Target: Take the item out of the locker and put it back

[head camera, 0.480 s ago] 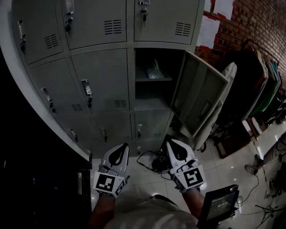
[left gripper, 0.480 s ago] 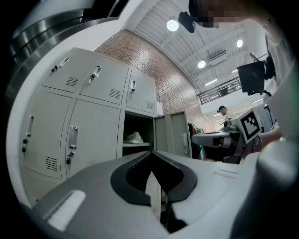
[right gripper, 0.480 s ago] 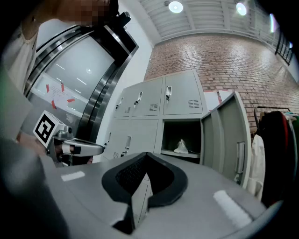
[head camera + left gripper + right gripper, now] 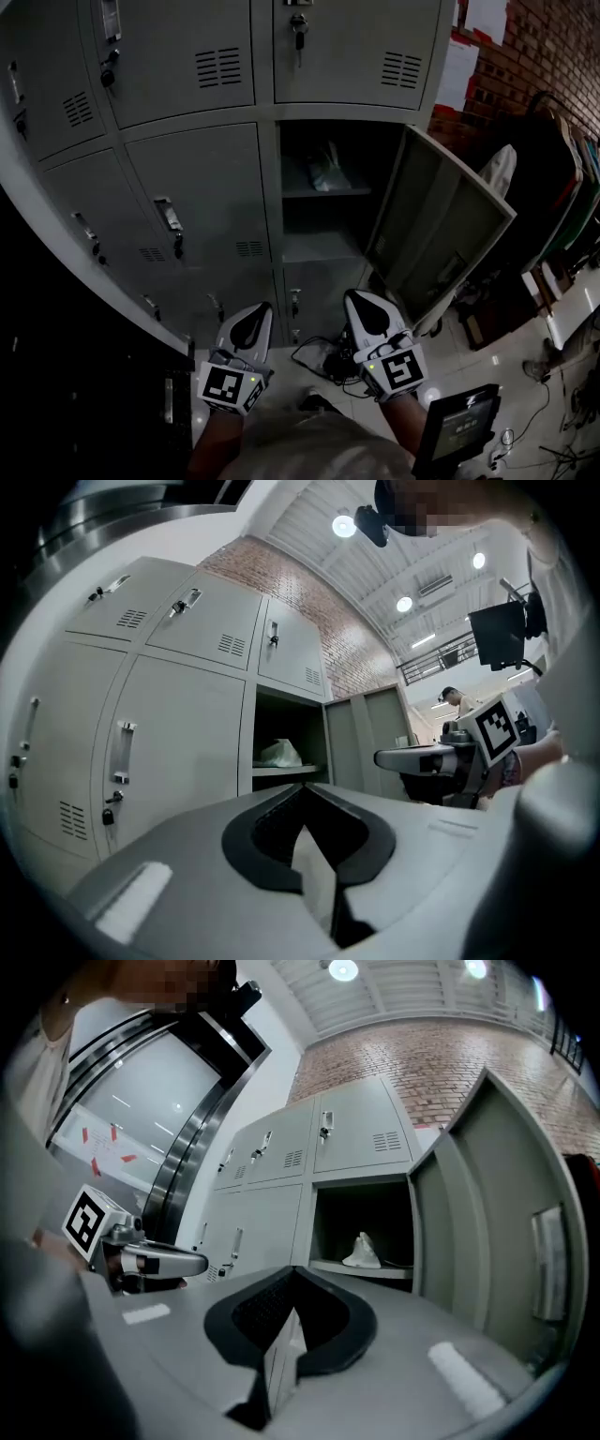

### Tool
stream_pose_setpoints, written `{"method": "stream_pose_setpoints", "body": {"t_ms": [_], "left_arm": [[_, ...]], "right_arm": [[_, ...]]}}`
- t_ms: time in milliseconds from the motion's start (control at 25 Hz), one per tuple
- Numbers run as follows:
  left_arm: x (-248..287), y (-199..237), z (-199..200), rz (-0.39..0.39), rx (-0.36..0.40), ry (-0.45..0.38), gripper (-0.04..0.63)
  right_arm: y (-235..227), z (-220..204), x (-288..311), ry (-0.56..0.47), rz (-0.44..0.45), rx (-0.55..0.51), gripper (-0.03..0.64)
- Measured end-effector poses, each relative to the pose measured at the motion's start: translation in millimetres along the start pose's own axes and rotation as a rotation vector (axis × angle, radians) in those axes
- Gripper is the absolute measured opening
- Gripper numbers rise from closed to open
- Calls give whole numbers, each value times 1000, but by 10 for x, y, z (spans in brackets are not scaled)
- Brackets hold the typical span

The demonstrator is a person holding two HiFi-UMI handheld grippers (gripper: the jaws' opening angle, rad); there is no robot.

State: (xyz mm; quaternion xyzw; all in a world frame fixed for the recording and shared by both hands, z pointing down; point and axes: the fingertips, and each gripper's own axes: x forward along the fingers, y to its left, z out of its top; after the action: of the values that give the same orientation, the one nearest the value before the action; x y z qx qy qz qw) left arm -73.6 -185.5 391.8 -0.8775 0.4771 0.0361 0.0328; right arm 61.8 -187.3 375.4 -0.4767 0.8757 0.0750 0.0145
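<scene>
The item, a crumpled white bag (image 4: 327, 174), lies on the upper shelf of the open locker (image 4: 323, 246); it also shows as the bag (image 4: 279, 754) in the left gripper view and the bag (image 4: 362, 1252) in the right gripper view. The locker's door (image 4: 441, 234) stands swung out to the right. My left gripper (image 4: 255, 315) and right gripper (image 4: 364, 306) hang side by side below the locker, well short of it. Both have their jaws together with nothing between them, as the left gripper (image 4: 305, 825) and right gripper (image 4: 289, 1314) show close up.
Closed grey lockers (image 4: 197, 192) with handles and padlocks surround the open one. Cables (image 4: 323, 358) lie on the tiled floor under the grippers. A black screen (image 4: 461, 427) sits at my lower right. A brick wall and hanging clothes (image 4: 553, 178) fill the right side.
The view has moved closer to the lockers and swung a little left; the open locker looks larger. Both grippers keep their places side by side, jaws unchanged.
</scene>
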Motion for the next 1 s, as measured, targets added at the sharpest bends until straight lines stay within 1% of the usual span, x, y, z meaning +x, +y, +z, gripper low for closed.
{"method": "stream_pose_setpoints", "body": {"t_ms": [80,280,480,520,560,640,680,760,840,1000], "left_arm": [[235,88,61,9,5,-11,2],[638,326,177,33,22,-22,2],[821,478,174,10,26,-18,3],[846,505,177,1,31,-17,3],[867,539,176,-6,40,-16,2],[914,624,178,-16,45,-18,3],[938,665,183,-19,41,-20,2],[969,737,171,-23,34,-19,3],[992,804,144,-23,31,-14,2],[1069,936,111,-26,29,-6,3]], "right_arm": [[-180,16,214,-8,10,13,1],[-545,92,681,-12,18,-6,1],[-701,161,1152,-6,19,-46,2],[-748,194,1259,-9,8,-57,14],[-807,227,1369,-11,-12,-67,54],[-972,286,1604,-23,-71,-89,273],[-1070,304,1725,-27,-100,-91,343],[-1245,303,1961,-17,-135,-72,434],[-1367,273,2159,10,-146,-56,457],[-1557,220,2362,35,-191,-61,457]]}}
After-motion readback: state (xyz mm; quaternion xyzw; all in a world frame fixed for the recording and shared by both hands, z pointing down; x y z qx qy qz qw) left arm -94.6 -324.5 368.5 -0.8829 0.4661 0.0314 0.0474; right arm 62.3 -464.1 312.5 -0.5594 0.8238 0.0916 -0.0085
